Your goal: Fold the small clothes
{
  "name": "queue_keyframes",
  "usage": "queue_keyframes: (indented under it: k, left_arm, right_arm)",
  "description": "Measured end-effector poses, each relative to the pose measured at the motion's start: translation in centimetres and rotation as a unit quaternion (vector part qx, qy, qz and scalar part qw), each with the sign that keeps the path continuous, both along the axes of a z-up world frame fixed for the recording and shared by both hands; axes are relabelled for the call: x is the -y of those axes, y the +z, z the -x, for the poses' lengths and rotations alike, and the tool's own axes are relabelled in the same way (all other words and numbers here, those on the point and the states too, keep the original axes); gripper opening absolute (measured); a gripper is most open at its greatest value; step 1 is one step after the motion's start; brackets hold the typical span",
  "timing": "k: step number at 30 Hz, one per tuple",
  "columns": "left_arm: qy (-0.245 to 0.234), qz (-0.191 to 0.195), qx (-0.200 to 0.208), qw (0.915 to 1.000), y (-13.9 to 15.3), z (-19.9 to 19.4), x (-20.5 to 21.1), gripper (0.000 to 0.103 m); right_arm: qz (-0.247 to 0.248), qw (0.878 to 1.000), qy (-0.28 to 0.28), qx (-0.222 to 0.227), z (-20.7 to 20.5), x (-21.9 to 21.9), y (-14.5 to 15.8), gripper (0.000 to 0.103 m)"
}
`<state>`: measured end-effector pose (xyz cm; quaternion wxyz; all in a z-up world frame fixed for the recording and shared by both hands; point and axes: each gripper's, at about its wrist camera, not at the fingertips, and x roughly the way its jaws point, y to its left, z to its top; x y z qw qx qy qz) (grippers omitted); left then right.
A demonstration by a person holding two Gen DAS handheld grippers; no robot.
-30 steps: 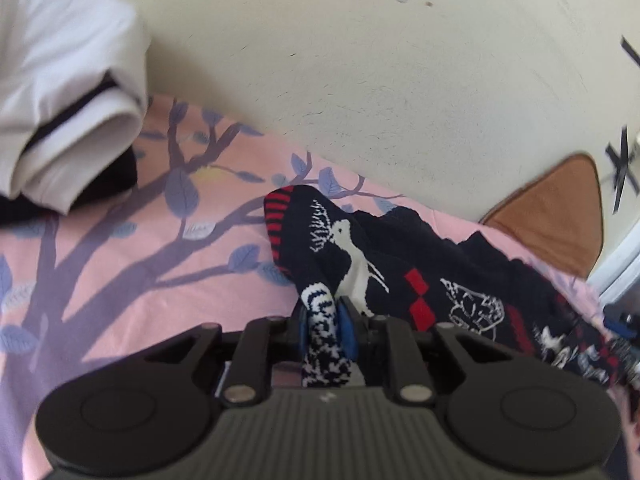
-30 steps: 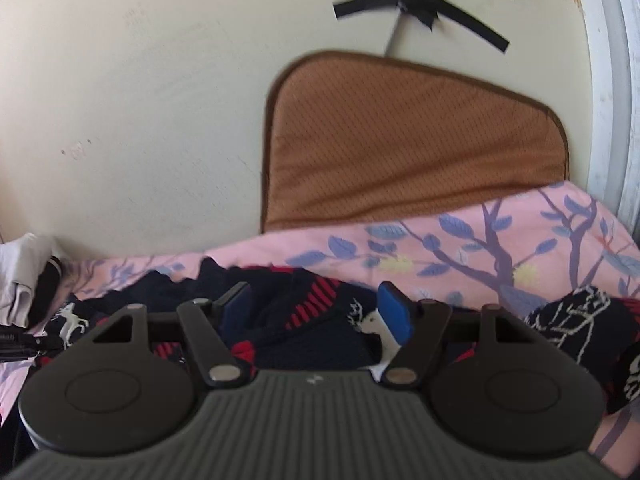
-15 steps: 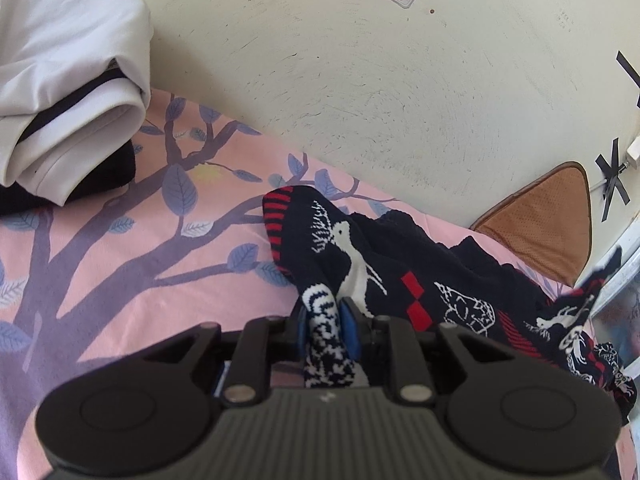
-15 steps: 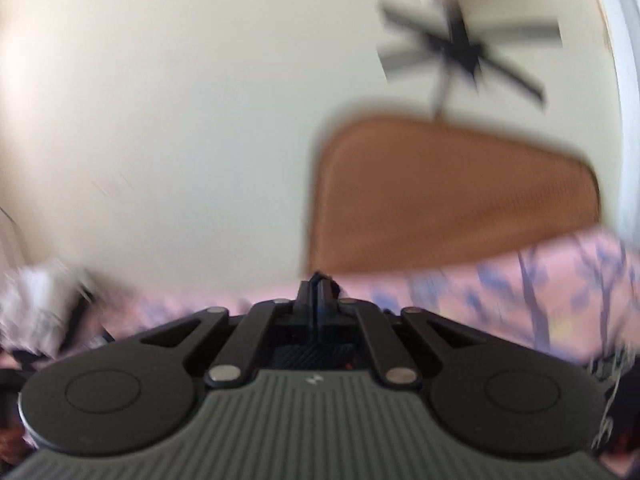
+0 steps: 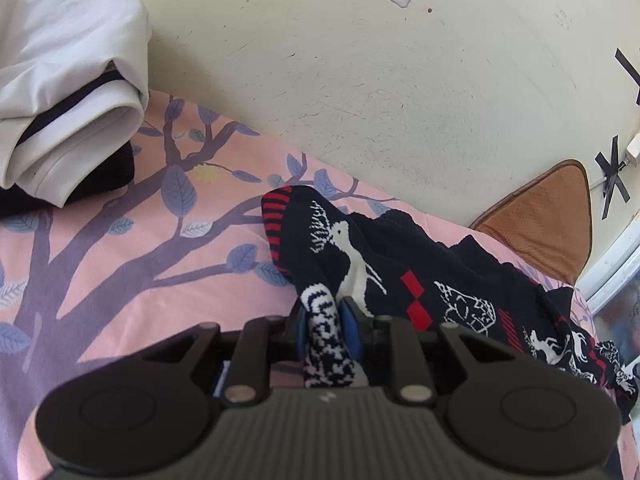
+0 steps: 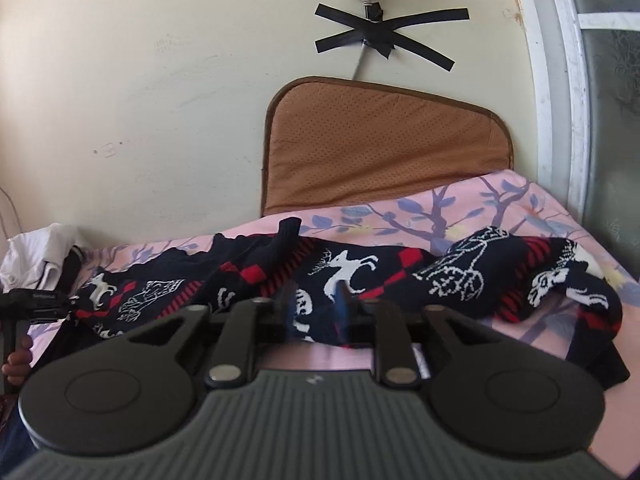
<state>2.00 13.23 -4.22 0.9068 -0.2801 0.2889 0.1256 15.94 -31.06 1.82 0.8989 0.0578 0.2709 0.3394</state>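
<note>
Your left tongs [image 5: 327, 322] are pinching a bunched edge of the dark knitted garment [image 5: 404, 276], the blue pads pressed on a narrow roll of fabric. The garment itself lies rumpled across the pink tree-print bed cover [image 5: 120, 248], strung out between your two hands and close to the wall.

Your right tongs [image 6: 314, 312] have just been opening and now stand partly spread, with a fold of the same knit between them. The pads do not appear to press on it, so treat that end as unsecured.

Risks noted:
- If you lift now, only the left end rises and the garment will twist instead of spreading flat.
- The left pinch holds a thick wad; several layers may come up together and spoil the fold line.
- The knit could snag or drag the bed cover.
- The folded white garment [image 5: 68, 80] sits near; a wide sweep could disturb it.
</note>
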Motion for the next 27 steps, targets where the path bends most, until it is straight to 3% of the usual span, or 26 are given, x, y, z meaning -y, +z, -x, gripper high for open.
queue_keyframes:
  k: [8,13,15,18,19,20,21,22,25,27]
  left_arm:
    - [0.0,0.004,0.001,1.0,0.0,0.0,0.1,0.019]
    - [0.0,0.002,0.001,1.0,0.0,0.0,0.2,0.02]
    - [-0.001,0.002,0.002,1.0,0.0,-0.1,0.2,0.02]
    - [-0.003,0.006,0.003,1.0,-0.1,-0.1,0.1,0.021]
    - [-0.003,0.007,0.003,1.0,-0.1,-0.1,0.0,0.021]
    - [-0.003,0.008,0.003,1.0,-0.1,-0.1,0.0,0.021]
    - [-0.003,0.009,0.003,1.0,-0.2,-0.1,-0.1,0.021]
    - [-0.003,0.008,0.003,1.0,-0.1,-0.1,0.0,0.021]
    - [-0.003,0.003,0.002,1.0,-0.1,-0.2,0.1,0.021]
    - [-0.005,0.001,0.002,1.0,-0.2,-0.2,0.1,0.023]
  right_arm:
    - [0.048,0.999,0.024,0.004,-1.0,-7.6,0.4,0.052]
    - [0.073,0.997,0.028,-0.006,-2.7,-12.9,-0.4,0.072]
    - [0.101,0.994,0.038,-0.012,-3.3,-15.3,-1.0,0.08]
    - [0.158,0.987,0.026,-0.025,-4.5,-17.9,-2.7,0.08]
    - [0.17,0.985,0.018,-0.025,-4.9,-18.2,-3.3,0.078]
    - [0.18,0.983,0.006,-0.02,-5.2,-18.2,-3.7,0.059]
    - [0.185,0.983,-0.006,-0.01,-5.4,-18.0,-3.8,0.03]
    - [0.173,0.985,-0.011,-0.01,-5.7,-17.4,-3.6,0.019]
    - [0.099,0.995,-0.015,-0.011,-5.9,-15.4,-1.2,0.013]
    - [-0.003,1.0,0.001,0.022,-5.0,-13.5,1.7,0.013]
